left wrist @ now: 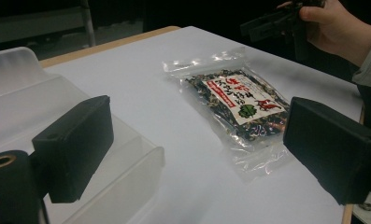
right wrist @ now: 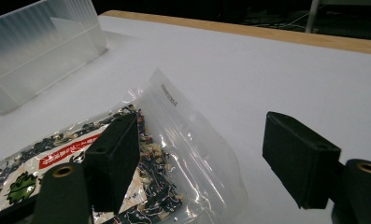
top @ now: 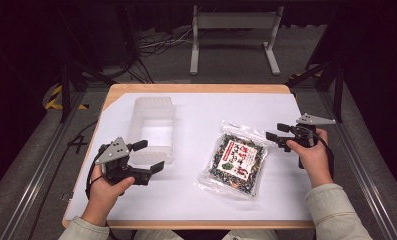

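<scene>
Snack bag (top: pixel 235 164) lies flat beneath my right gripper (top: pixel 277 131), jaws wide to straddle its clear edge; my left gripper (top: pixel 148 156), also wide, waits by the bin (top: pixel 152 129).

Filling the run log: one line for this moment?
left gripper: open, beside clear plastic bin | right gripper: open, at clear snack bag

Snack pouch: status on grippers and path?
Left gripper open, beside clear plastic bin. Right gripper open at snack pouch top corner, not gripping. Pouch flat on table, nothing in the way.

Lab: black-curtained rig, floor cables (top: pixel 156 42), metal frame (top: pixel 234 22).
</scene>
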Available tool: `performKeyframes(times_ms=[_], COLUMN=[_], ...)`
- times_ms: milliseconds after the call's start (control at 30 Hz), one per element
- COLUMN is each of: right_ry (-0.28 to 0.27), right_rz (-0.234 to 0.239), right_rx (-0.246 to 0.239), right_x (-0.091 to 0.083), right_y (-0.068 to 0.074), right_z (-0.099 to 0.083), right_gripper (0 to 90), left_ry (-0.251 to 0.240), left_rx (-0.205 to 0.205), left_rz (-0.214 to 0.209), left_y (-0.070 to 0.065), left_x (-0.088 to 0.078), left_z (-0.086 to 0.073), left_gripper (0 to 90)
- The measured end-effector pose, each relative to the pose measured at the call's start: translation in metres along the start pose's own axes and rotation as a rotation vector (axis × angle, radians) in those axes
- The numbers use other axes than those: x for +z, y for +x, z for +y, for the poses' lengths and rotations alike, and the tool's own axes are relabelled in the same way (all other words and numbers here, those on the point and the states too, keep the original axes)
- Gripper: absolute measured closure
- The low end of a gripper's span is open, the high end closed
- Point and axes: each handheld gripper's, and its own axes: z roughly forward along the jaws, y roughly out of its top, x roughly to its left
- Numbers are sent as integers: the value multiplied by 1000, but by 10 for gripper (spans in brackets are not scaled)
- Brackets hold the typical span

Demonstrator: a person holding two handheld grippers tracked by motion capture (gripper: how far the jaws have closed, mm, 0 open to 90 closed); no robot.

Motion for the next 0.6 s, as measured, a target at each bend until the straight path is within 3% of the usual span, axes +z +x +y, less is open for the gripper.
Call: performKeyframes(times_ms=[167,367,600], right_ry=[-4,45,73], right_rz=[-5,-7,3], right_rx=[24,34,62], right_x=[6,17,24], right_y=[-2,-4,-11], right_z=[-5,-14,-19], right_gripper=[284,295,318], left_ry=[-2,7,6], left_rx=[-4,4,-22], left_rz=[9,15,35], left_y=[1,-1,-1], left_x=[0,-4,-9], left_z=[-1,-4,-10], left_gripper=[92,90,88])
